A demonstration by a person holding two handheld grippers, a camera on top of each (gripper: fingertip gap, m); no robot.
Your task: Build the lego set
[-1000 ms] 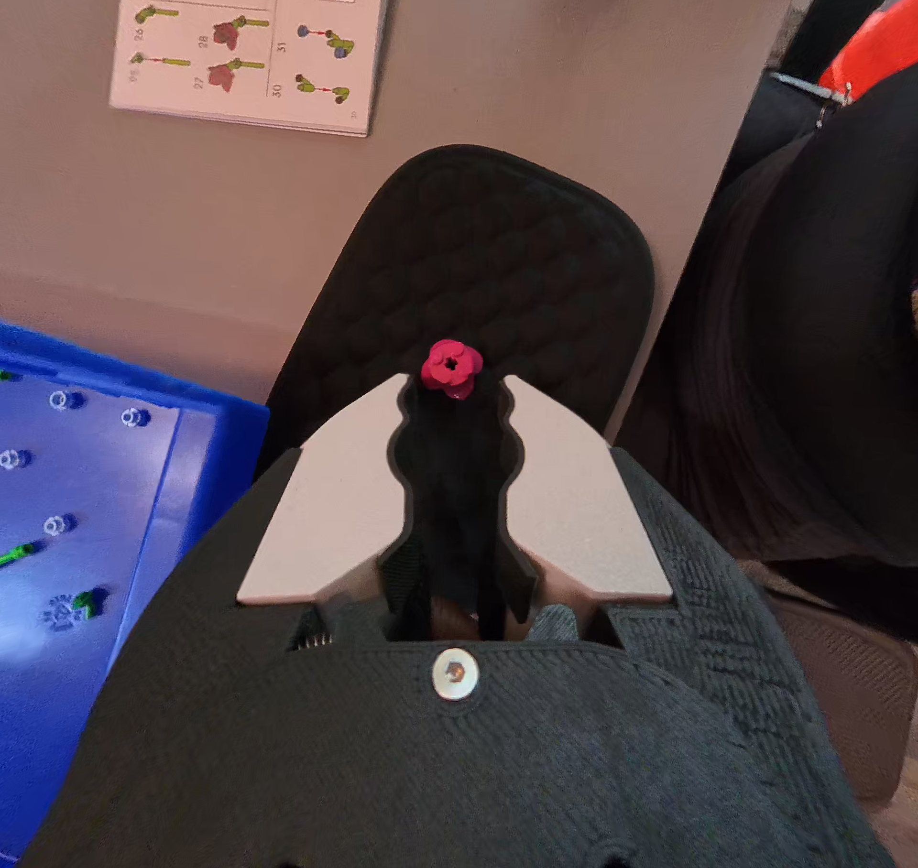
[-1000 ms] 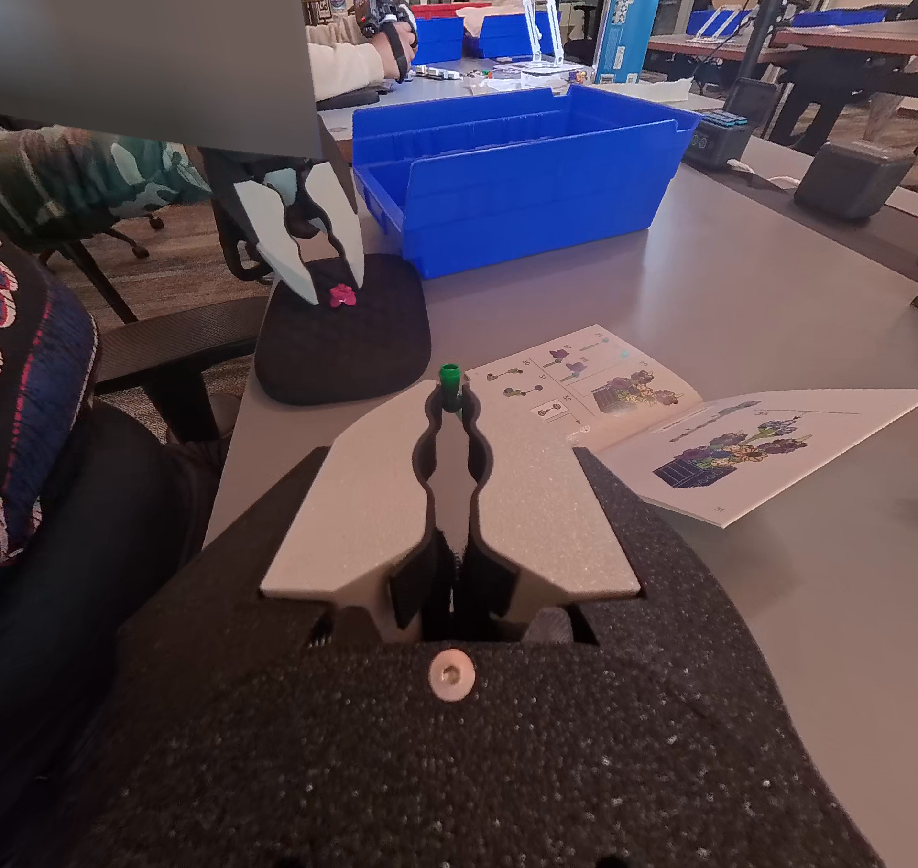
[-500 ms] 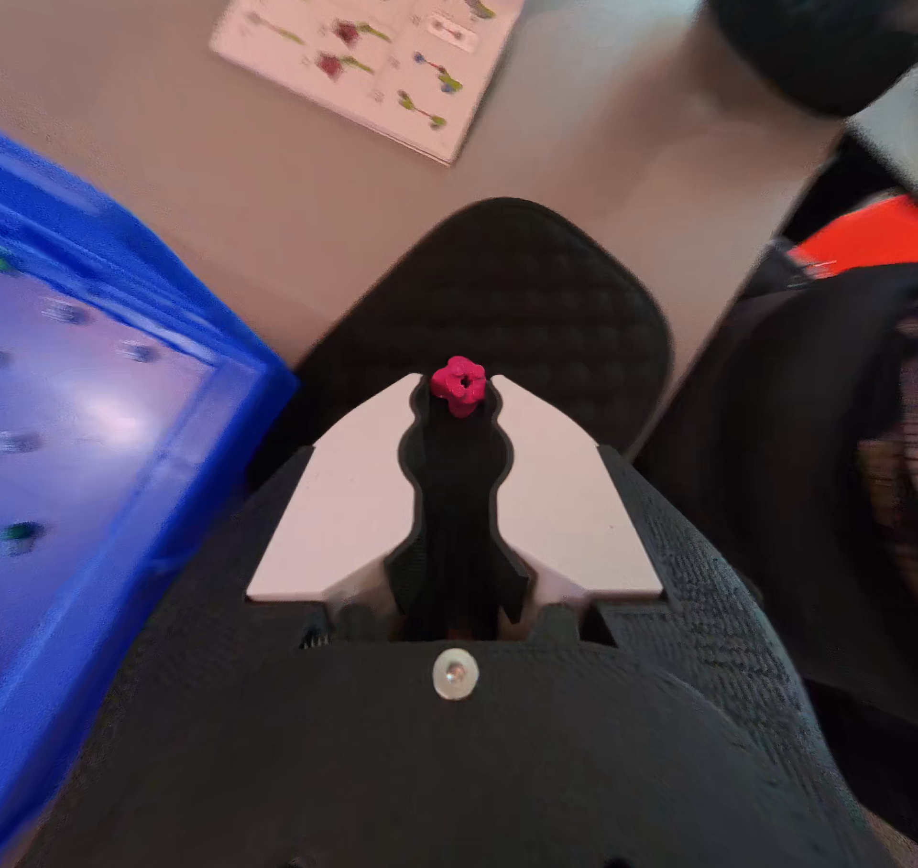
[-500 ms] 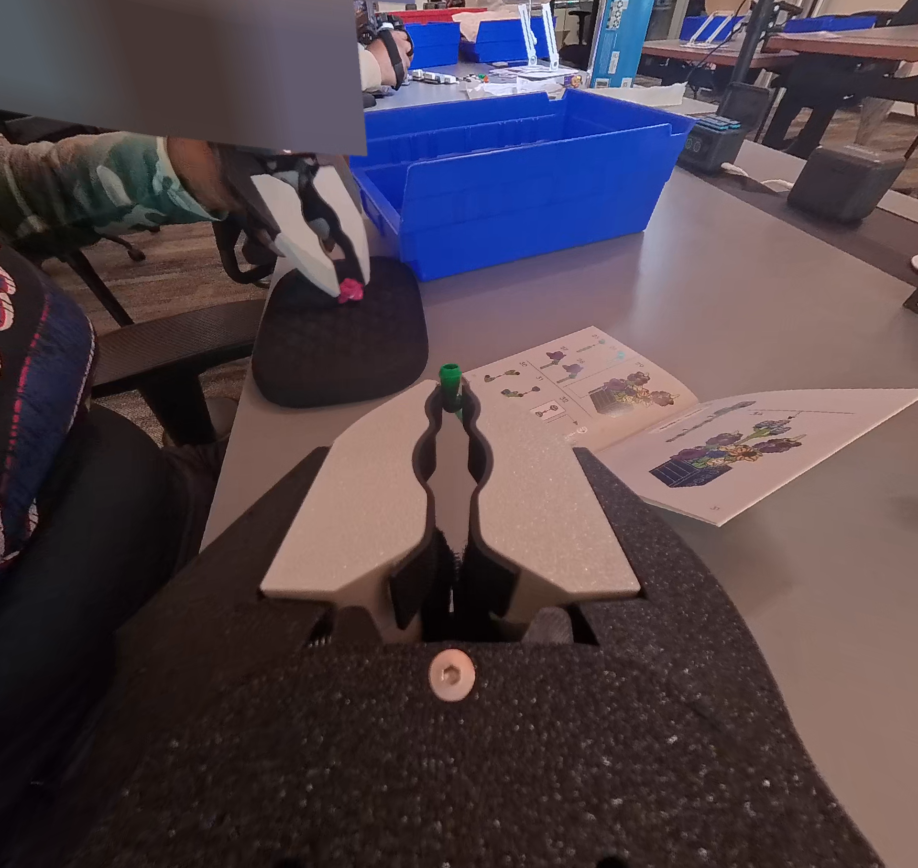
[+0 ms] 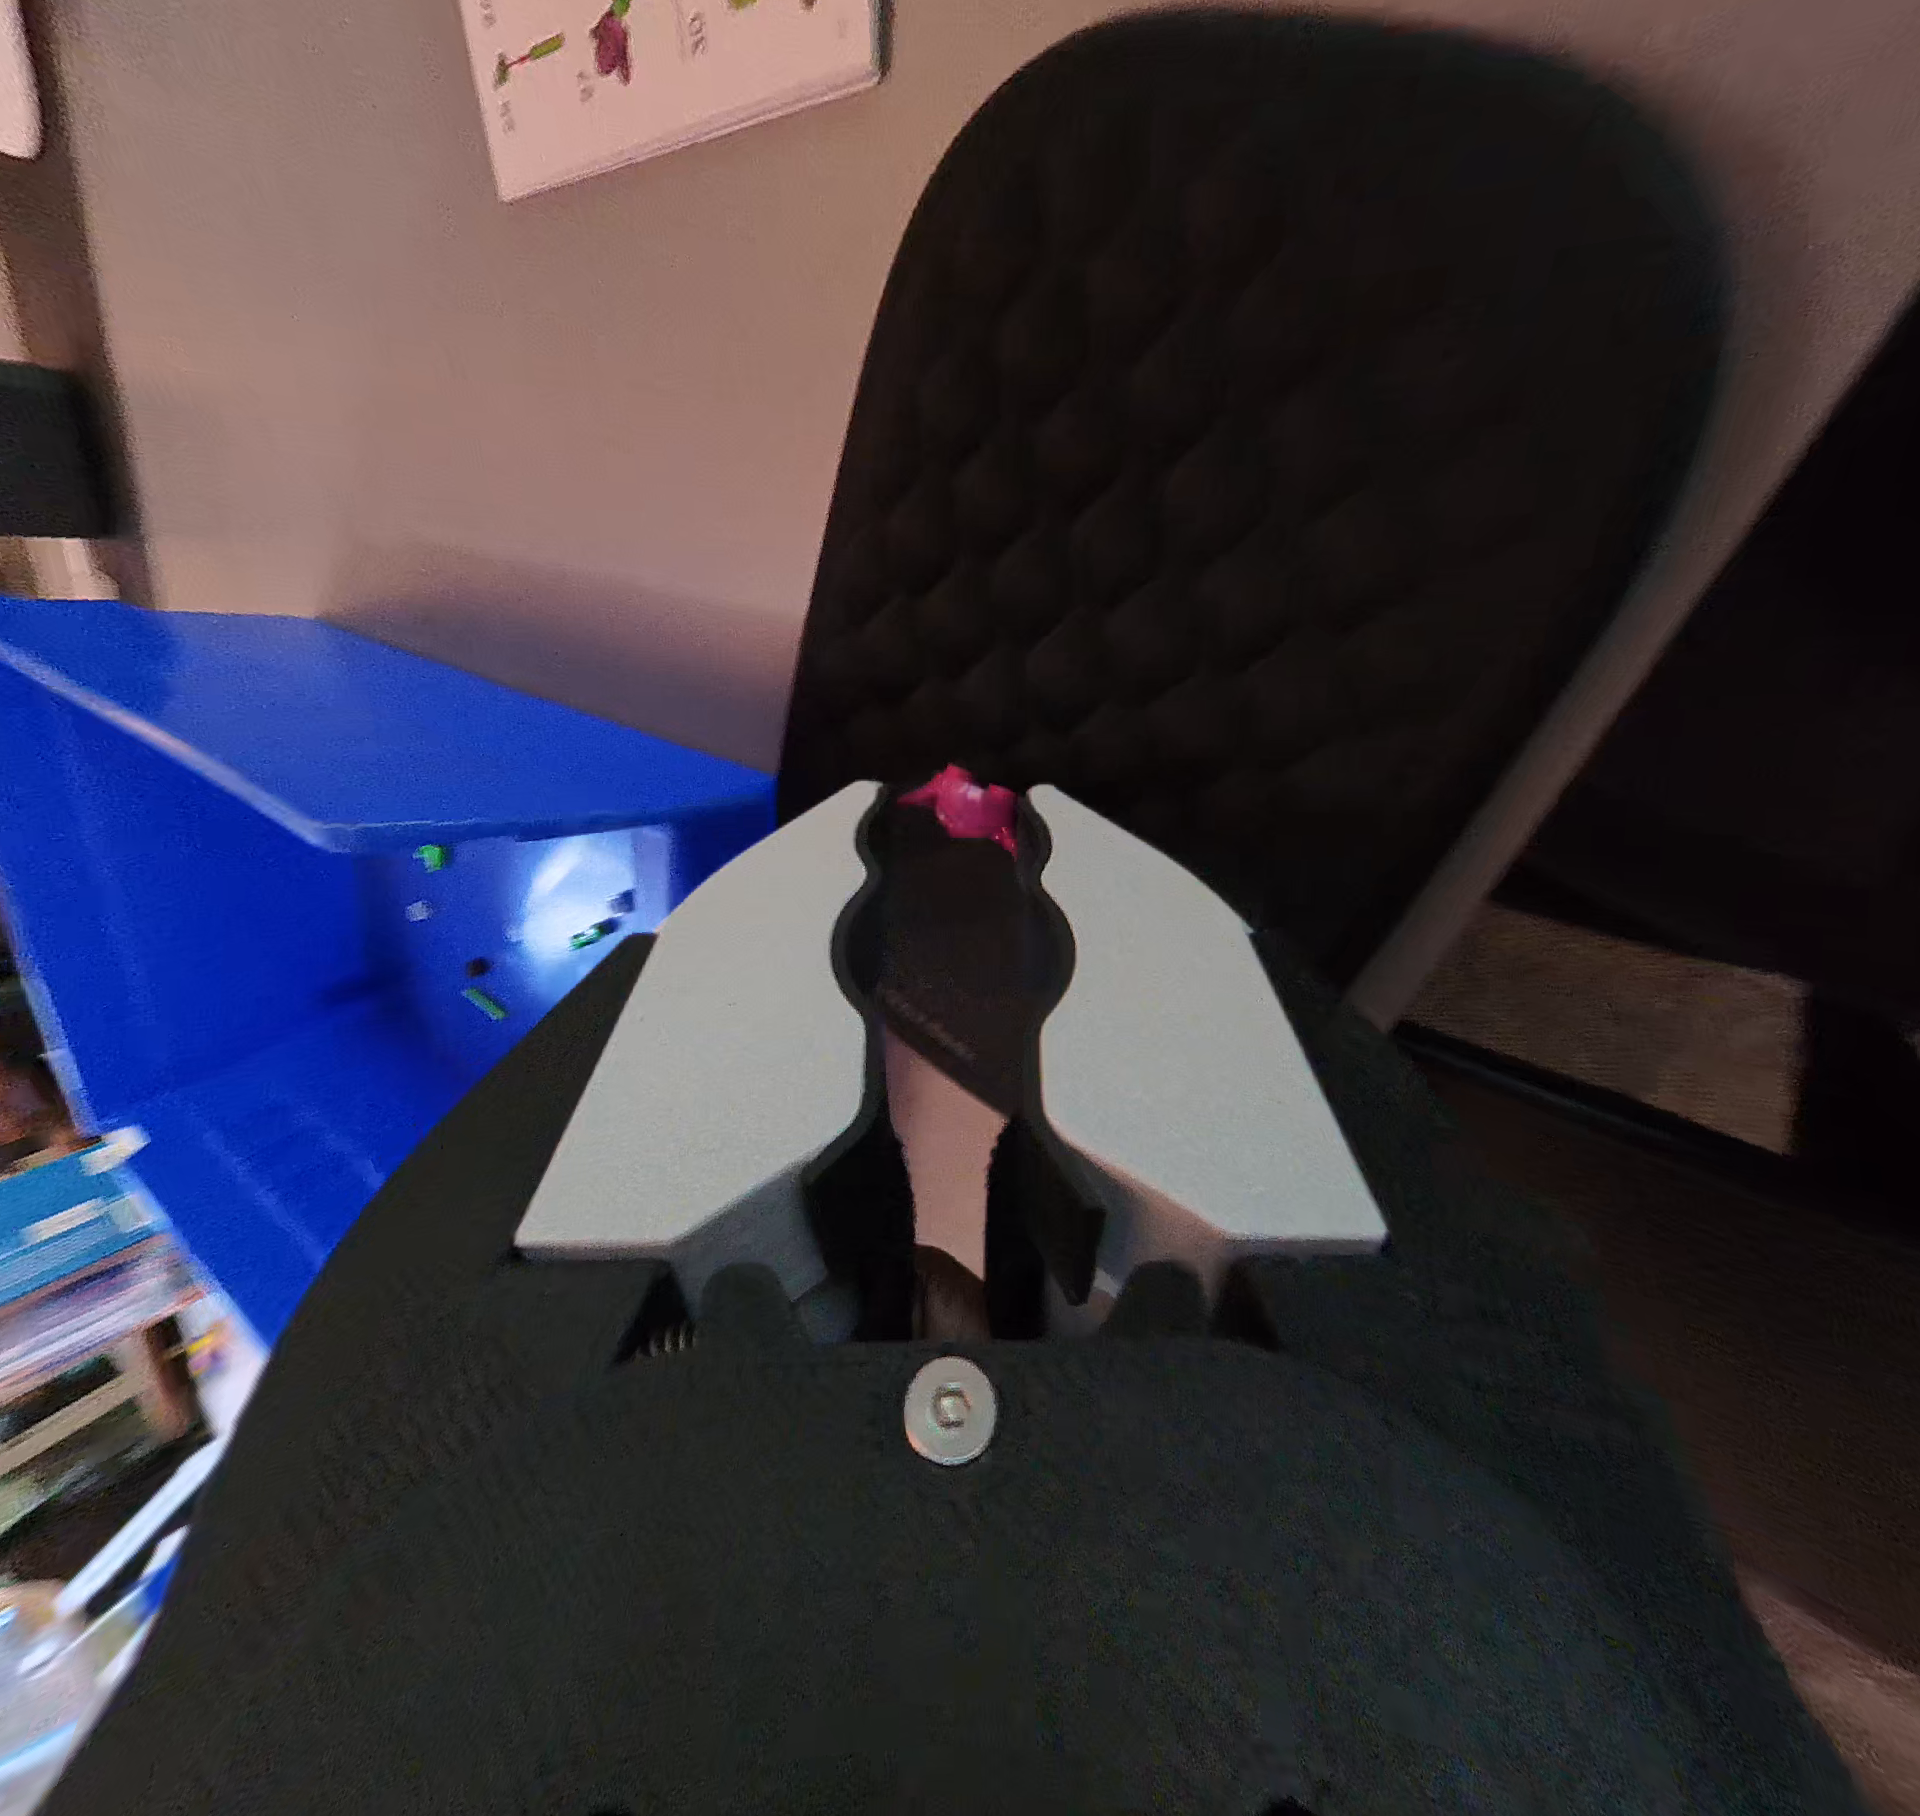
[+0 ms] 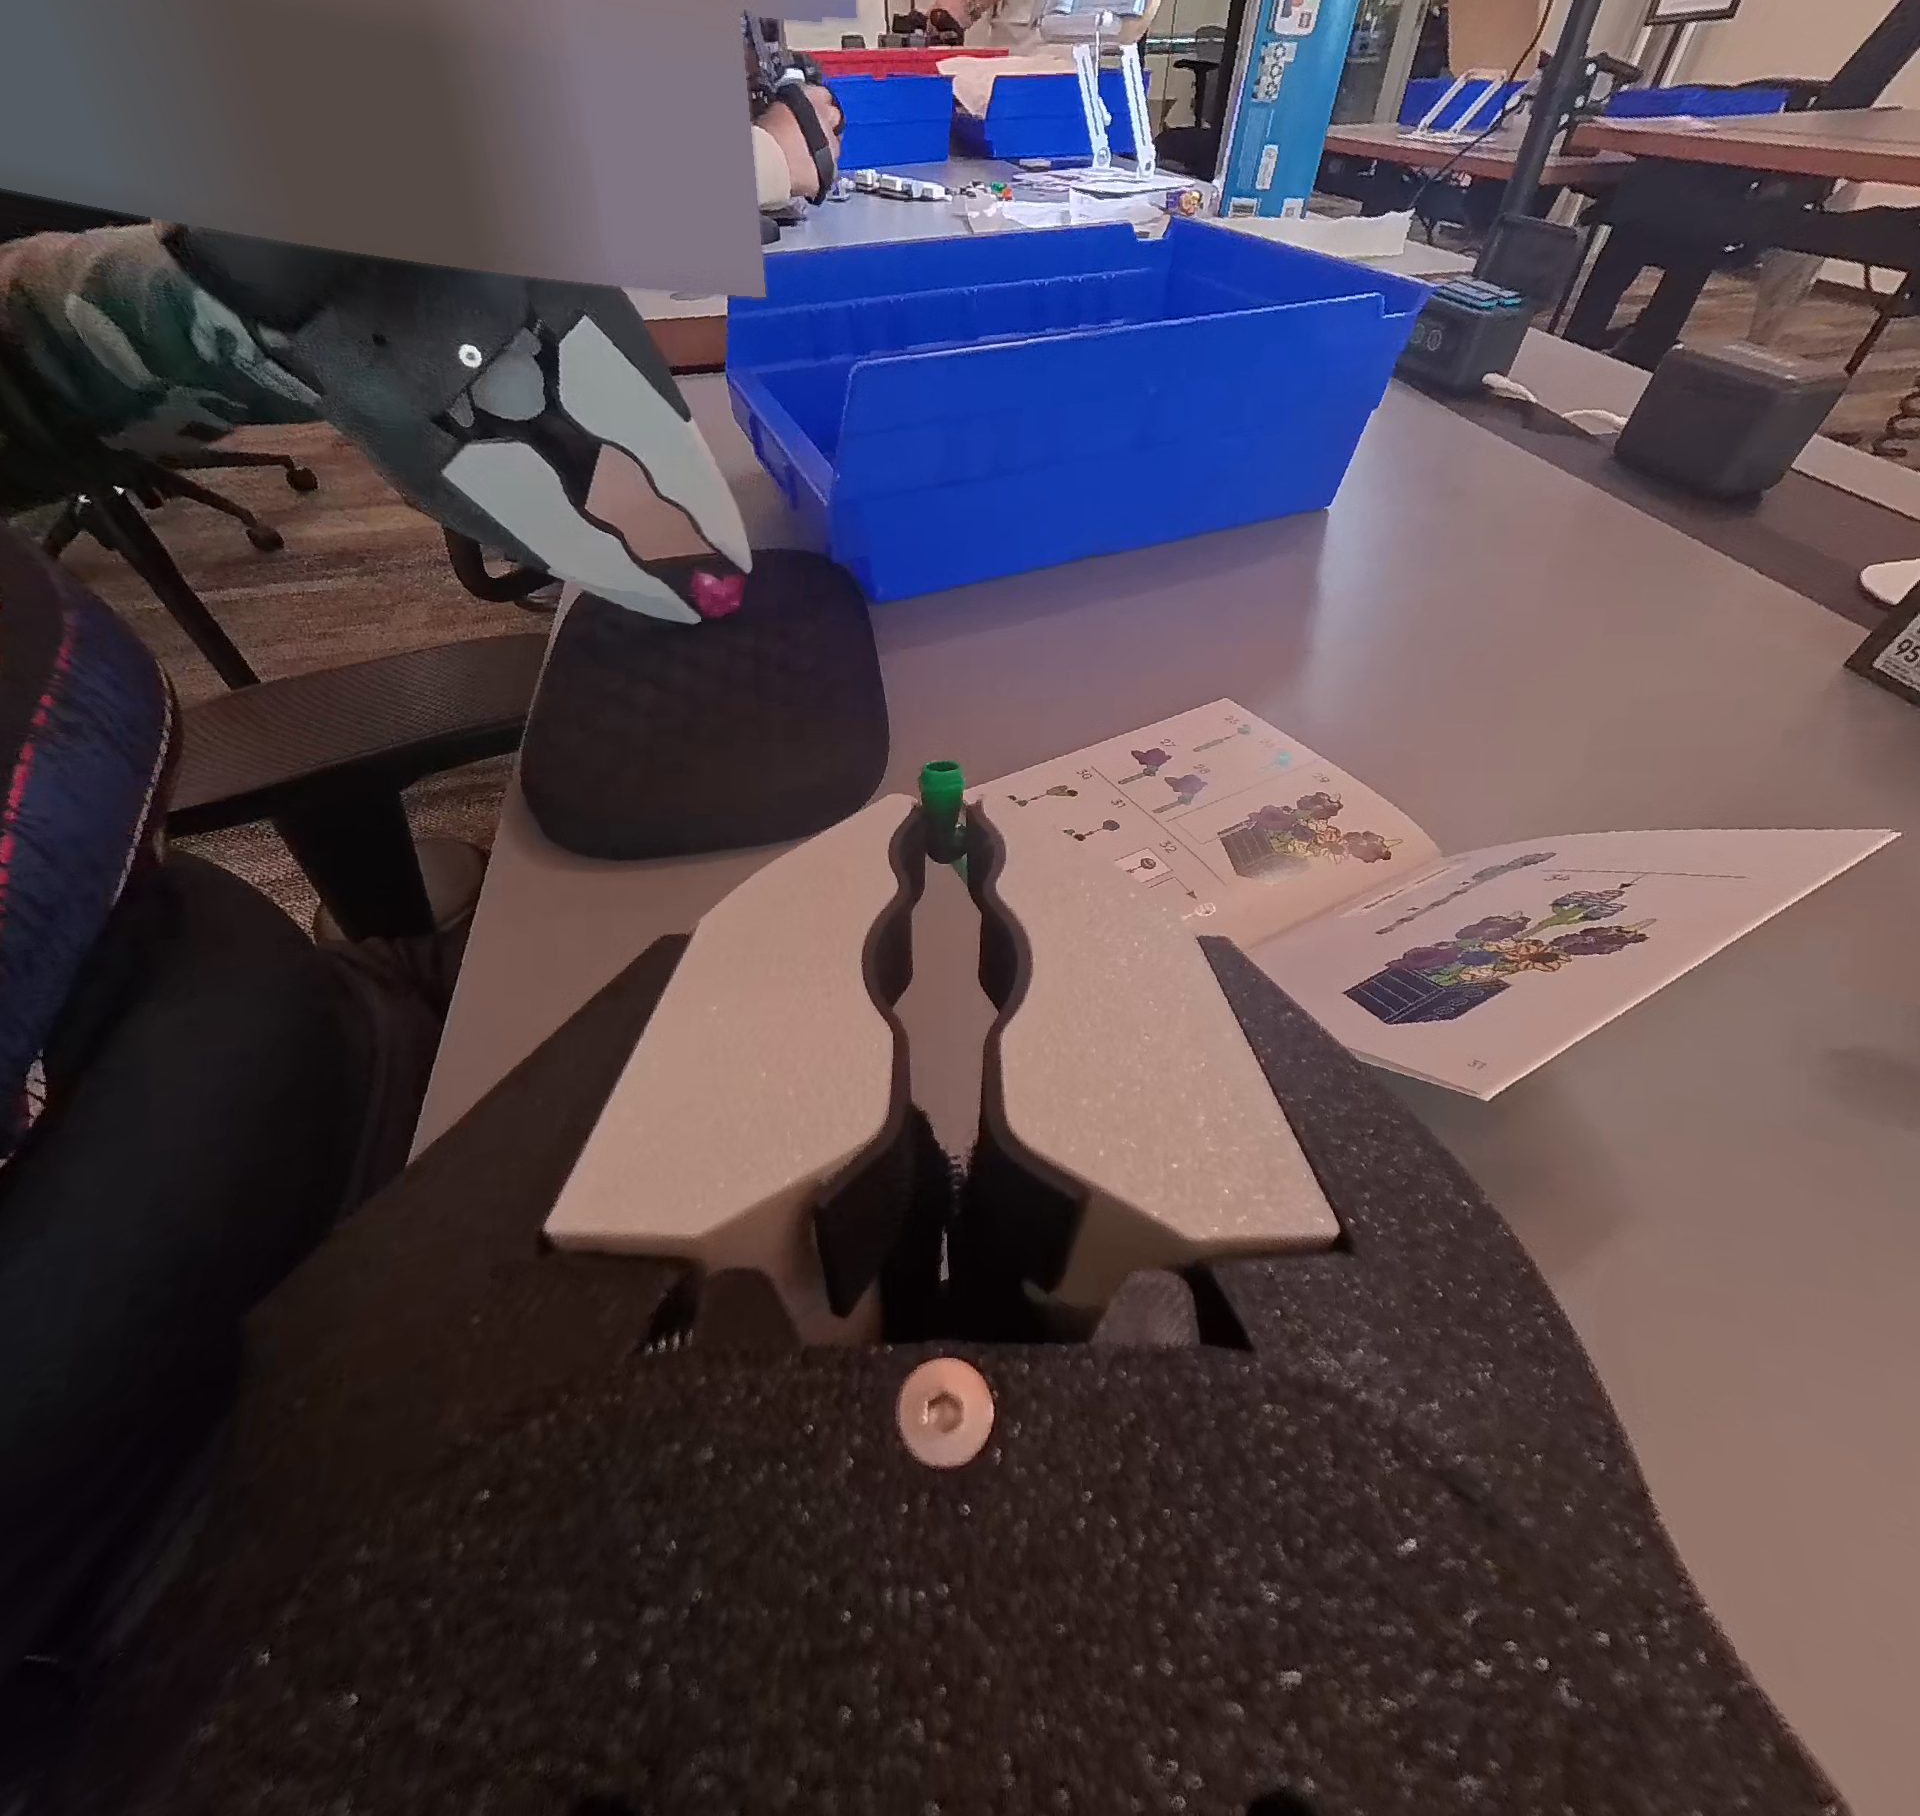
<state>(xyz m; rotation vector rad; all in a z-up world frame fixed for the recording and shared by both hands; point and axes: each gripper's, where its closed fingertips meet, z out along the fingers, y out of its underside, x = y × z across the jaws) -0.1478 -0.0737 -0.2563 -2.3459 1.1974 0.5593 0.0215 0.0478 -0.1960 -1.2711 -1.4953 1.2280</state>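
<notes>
Left tongs [image 5: 951,802] pinch a pink flower piece [image 5: 961,808] at their very tips above a black pad [image 5: 1247,478], right tongs [image 6: 940,816] clamp a green stem [image 6: 940,798]; either shallow grip could slip during joining.

Printed step numbers on open instruction booklet [image 6: 1455,925]; writing on tall blue box [image 6: 1299,52].

Left wrist view close above black pad [image 5: 1278,478], right wrist view farther back, both sharing it

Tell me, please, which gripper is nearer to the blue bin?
Left. The left gripper, gripping a magenta flower piece, hangs over the black pad beside the blue bin; the right gripper, gripping a green stem piece, sits farther back by the instruction booklet.
</notes>
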